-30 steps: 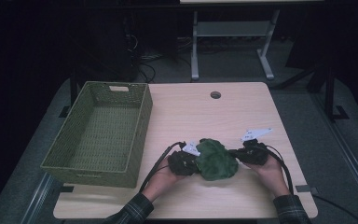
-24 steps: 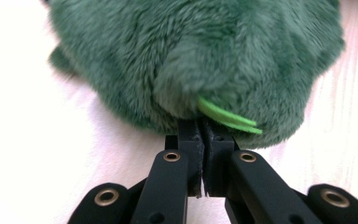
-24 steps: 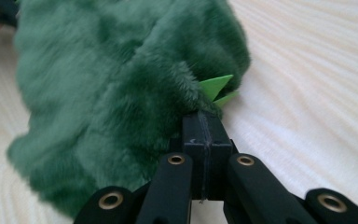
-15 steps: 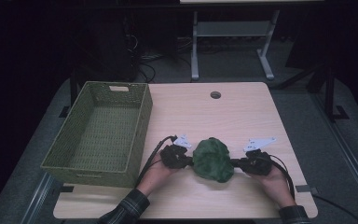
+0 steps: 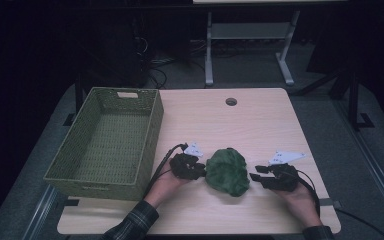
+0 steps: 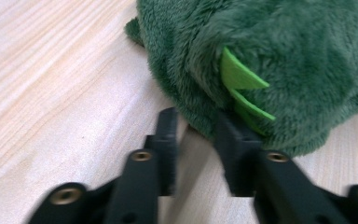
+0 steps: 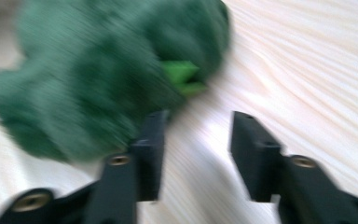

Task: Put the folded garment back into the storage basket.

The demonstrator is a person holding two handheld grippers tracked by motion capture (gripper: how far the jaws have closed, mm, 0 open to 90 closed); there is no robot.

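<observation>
A dark green plush toy [image 5: 226, 171] with bright green felt spikes [image 6: 240, 77] lies on the wooden table [image 5: 265, 125], between my two grippers. My left gripper [image 5: 201, 170] sits against the toy's left side. Its jaws have just been opening; they stand apart, the toy's furry edge [image 6: 261, 56] lies at their tips, and the pads do not press on it [image 6: 196, 126]. My right gripper [image 5: 255, 177] lies a short gap to the right of the toy. Its jaws have also just been opening, with only bare table between them [image 7: 198, 121]. There the toy [image 7: 98, 79] is blurred, ahead and to the left.
A green woven basket [image 5: 152, 131] stands on the left part of the table, close behind my left hand. A round cable hole [image 5: 231, 101] sits near the table's far edge. A desk frame [image 5: 209, 55] stands on the floor beyond.
Both grippers held the toy's sides before; now their jaws stand apart. The right gripper has drawn back to the right, and the toy rests on the table.
</observation>
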